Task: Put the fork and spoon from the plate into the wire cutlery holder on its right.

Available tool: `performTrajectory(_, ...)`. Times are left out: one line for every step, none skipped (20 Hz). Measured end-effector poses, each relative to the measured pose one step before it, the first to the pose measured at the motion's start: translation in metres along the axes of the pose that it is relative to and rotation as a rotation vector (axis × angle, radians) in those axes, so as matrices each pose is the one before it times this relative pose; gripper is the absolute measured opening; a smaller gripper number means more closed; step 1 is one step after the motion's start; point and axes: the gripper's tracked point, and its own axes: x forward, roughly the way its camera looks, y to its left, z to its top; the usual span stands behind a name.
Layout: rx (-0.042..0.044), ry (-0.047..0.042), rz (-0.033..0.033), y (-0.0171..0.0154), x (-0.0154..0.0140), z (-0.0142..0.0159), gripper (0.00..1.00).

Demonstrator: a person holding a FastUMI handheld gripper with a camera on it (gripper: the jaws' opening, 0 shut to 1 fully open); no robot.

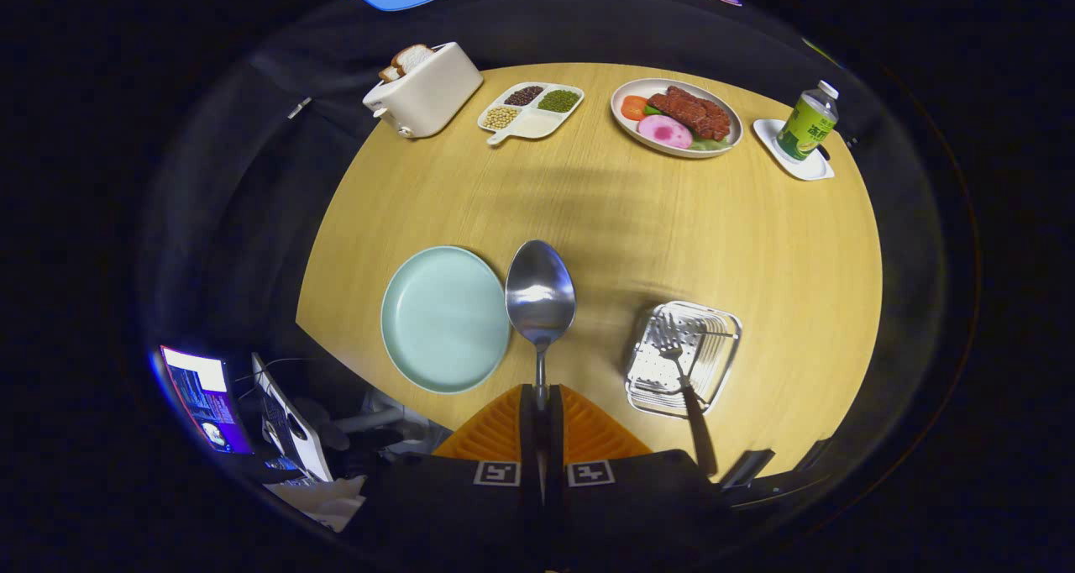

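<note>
The gripper (542, 422) has two orange fingers (495, 426) with ribbed, fan-shaped faces and narrow black inner edges. Behind them, toward six o'clock, sits a black body carrying two square white-and-black markers (497, 473), one at seven o'clock of the fingers, one at five.

Gripper (542, 405) clamps spoon (540, 296) above table; fork (682, 371) in holder (682, 356).

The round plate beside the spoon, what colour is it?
Pale mint green, plain, seen in the gripper view: the round plate lies left of the shiny metal spoon held in the gripper.
</note>
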Motion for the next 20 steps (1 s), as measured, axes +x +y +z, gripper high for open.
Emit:
performTrajectory(0.00298, 0.02682, -0.00069, -0.00887, -0.00634, -0.00489, 0.06)
performTrajectory(-0.00133, 0.02835, -0.00717, -0.01060, -0.00534, -0.00446, 0.06)
performTrajectory(-0.00021, 0.03204, -0.00756, -0.01035, -0.00302, -0.00568, 0.06)
performTrajectory(0.00535, 0.03102, -0.00854, -0.01073, -0.00090, -0.00325, 0.06)
performTrajectory(0.00708, 0.03008, -0.00598, -0.00914, -0.00025, -0.00305, 0.06)
performTrajectory(0.00537, 0.02860, -0.00393, -0.00745, 0.00115, -0.00291, 0.06)
performTrajectory(0.00438, 0.02227, 0.00144, -0.00587, 0.00207, -0.00197, 0.06)
performTrajectory(0.00893, 0.02707, -0.00218, -0.00406, 0.00295, -0.00225, 0.05)
performTrajectory(0.01198, 0.03727, 0.00038, -0.00368, 0.00268, -0.00357, 0.06)
performTrajectory(0.01361, 0.03090, 0.00821, -0.00085, 0.00255, -0.00147, 0.06)
performTrajectory(0.01282, 0.03018, 0.00631, -0.00014, 0.00154, -0.00086, 0.05)
performTrajectory(0.01253, 0.02390, 0.00187, -0.00116, 0.00171, 0.00015, 0.06)
performTrajectory(0.00864, 0.02129, -0.00264, -0.00144, 0.00293, 0.00146, 0.06)
performTrajectory(0.00686, 0.01536, -0.00855, -0.00291, 0.00230, 0.00241, 0.06)
performTrajectory(0.00371, 0.01116, -0.00800, -0.00197, 0.00170, 0.00165, 0.06)
performTrajectory(0.00970, 0.00312, -0.00466, -0.00118, 0.00138, 0.00357, 0.06)
performTrajectory(0.01043, 0.01126, -0.00016, -0.00104, 0.00164, 0.00120, 0.06)
performTrajectory(0.00890, 0.00937, 0.00018, -0.00043, 0.00074, 0.00123, 0.07)
performTrajectory(0.00557, 0.00126, -0.00303, -0.00106, 0.00108, 0.00188, 0.08)
performTrajectory(0.00539, 0.00289, 0.00982, 0.00093, -0.00183, 0.00067, 0.09)
